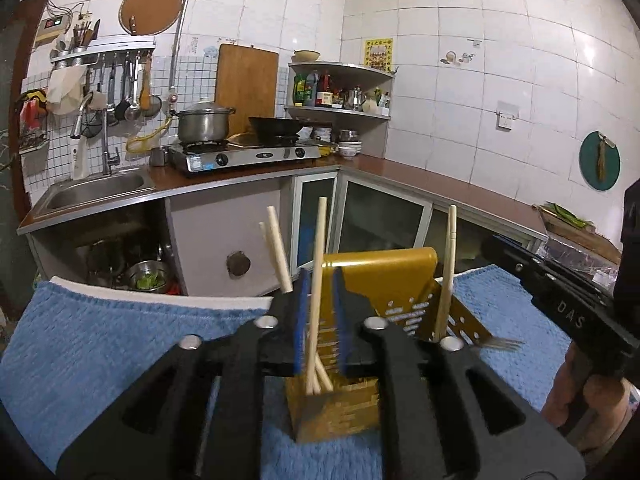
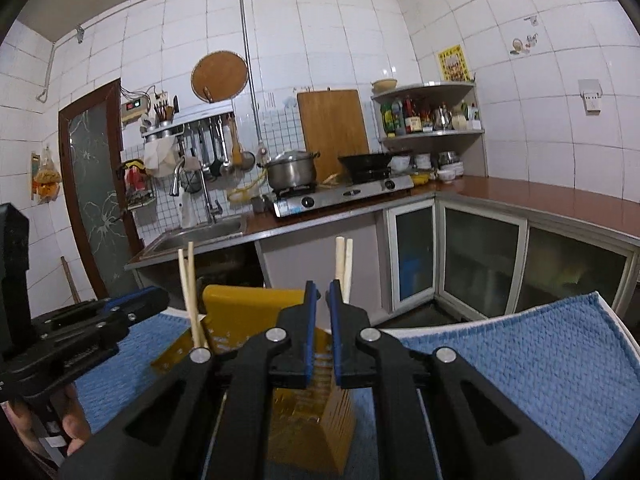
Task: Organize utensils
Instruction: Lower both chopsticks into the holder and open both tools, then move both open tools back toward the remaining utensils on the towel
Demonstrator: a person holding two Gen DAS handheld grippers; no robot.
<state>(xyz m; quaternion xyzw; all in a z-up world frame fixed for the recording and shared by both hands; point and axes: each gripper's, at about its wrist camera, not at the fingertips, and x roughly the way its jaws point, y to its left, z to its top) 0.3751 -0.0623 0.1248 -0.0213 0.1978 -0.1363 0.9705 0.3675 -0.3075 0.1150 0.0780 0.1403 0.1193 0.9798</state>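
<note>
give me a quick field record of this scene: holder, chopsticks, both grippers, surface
holder: yellow utensil holder, slotted, standing on the blue towel
chopsticks: pale sticks upright in the holder; one chopstick stands between the left pads, and they do not press on it
left gripper: jaws part open, over the holder's near compartment
right gripper: jaws nearly closed, nothing visibly between them; a pair of chopsticks rises just behind its tips
surface: towel on a table, kitchen counter behind
</note>
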